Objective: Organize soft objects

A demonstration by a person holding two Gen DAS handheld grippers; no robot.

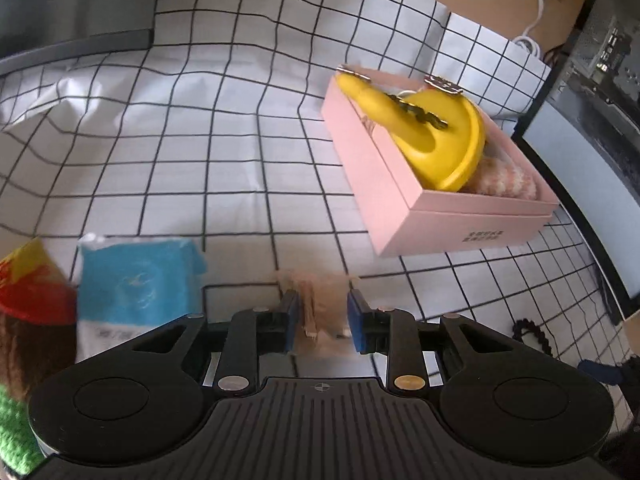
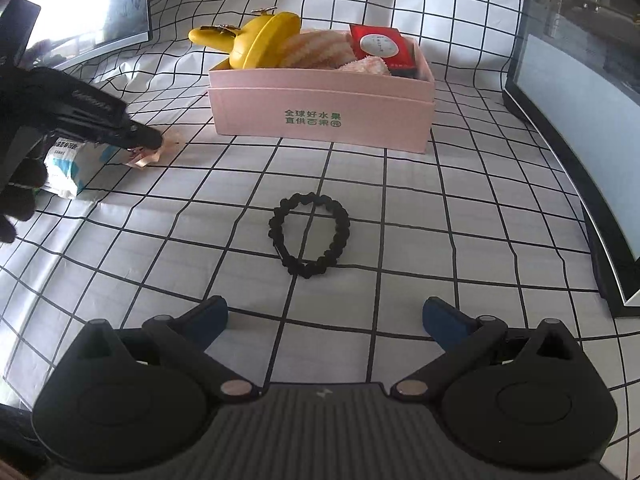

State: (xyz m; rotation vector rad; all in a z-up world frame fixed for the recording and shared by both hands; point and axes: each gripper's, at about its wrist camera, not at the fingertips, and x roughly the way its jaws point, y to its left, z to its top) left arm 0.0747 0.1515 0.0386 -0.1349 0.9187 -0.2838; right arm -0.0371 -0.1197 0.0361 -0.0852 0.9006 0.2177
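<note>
Tan soft item (image 1: 322,304) between left gripper (image 1: 322,322) pads

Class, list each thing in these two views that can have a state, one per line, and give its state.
Pink box: open, partly filled.
Yellow toy: in the box, sticking out over its rim.
Black bead bracelet: flat on the cloth, untouched.
Small beige soft item: between the left tool's pads.
Left tool: narrowed around it.
Right tool: open, empty.

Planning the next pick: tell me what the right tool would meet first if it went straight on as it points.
Probably the black bead bracelet on the checked cloth, ahead of the open right tool; depth is uncertain.
</note>
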